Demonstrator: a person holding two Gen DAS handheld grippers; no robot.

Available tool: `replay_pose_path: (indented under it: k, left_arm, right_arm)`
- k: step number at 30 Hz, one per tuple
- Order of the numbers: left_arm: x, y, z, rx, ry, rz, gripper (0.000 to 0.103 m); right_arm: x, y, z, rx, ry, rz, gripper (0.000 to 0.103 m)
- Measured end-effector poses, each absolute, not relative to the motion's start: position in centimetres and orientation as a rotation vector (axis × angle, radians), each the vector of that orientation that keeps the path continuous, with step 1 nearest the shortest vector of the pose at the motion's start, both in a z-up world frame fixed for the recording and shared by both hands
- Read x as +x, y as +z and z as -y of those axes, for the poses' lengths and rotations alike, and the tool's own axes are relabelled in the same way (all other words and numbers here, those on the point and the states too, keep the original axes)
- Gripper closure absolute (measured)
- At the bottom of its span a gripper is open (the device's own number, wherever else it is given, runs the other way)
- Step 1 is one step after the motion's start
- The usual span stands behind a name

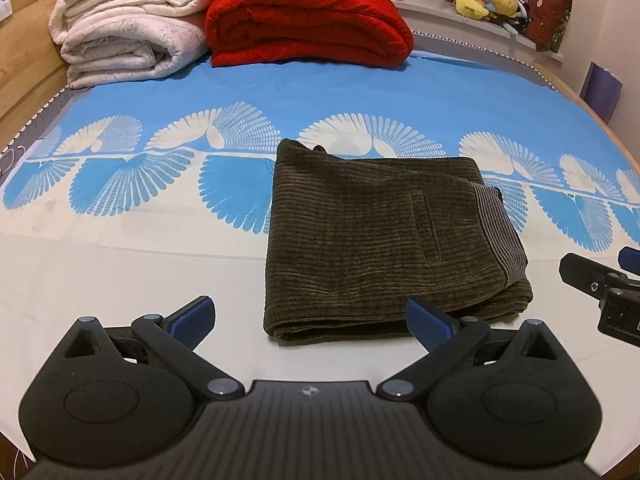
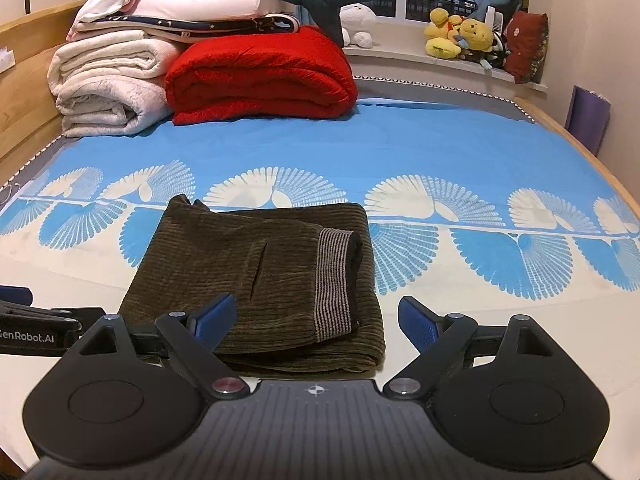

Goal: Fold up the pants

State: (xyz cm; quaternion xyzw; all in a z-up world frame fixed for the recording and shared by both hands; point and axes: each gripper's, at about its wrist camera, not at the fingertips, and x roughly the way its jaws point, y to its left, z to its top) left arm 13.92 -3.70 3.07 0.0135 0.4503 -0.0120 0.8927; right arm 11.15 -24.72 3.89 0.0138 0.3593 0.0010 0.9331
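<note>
Left wrist view puts your left gripper (image 1: 310,322) low over the pale part of the bedsheet (image 1: 120,272), its 2 blue-padded fingers (image 1: 192,320) spread wide and gripping nothing. The pants (image 1: 372,240) — olive-brown corduroy — lie folded into a compact rectangle on the sheet just ahead of it, with the striped waistband (image 1: 496,236) showing along their right side. Your right gripper (image 1: 600,280) pokes in at that view's right edge, near the pants but apart from them.

From the right wrist view, your right gripper (image 2: 318,322) is likewise released, fingers (image 2: 420,324) wide apart and nothing between them. The folded pants (image 2: 272,276) sit directly in front, their near edge just beyond the left finger, the striped band (image 2: 334,284) running front to back on top. The left gripper (image 2: 36,320) shows at the left edge.

At the head of the bed, a folded red blanket (image 2: 260,76) rests beside a stack of white blankets (image 2: 108,84) — well apart from the pants.
</note>
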Motion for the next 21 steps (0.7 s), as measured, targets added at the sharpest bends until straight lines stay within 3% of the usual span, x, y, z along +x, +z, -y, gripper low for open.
replay_pose_path:
  k: [21]
  left_arm:
    - [13.87, 2.88, 3.92, 0.028, -0.028, -0.943, 0.001]
  right_arm:
    - [11.16, 3.53, 24.89, 0.009, 0.003, -0.744, 0.014]
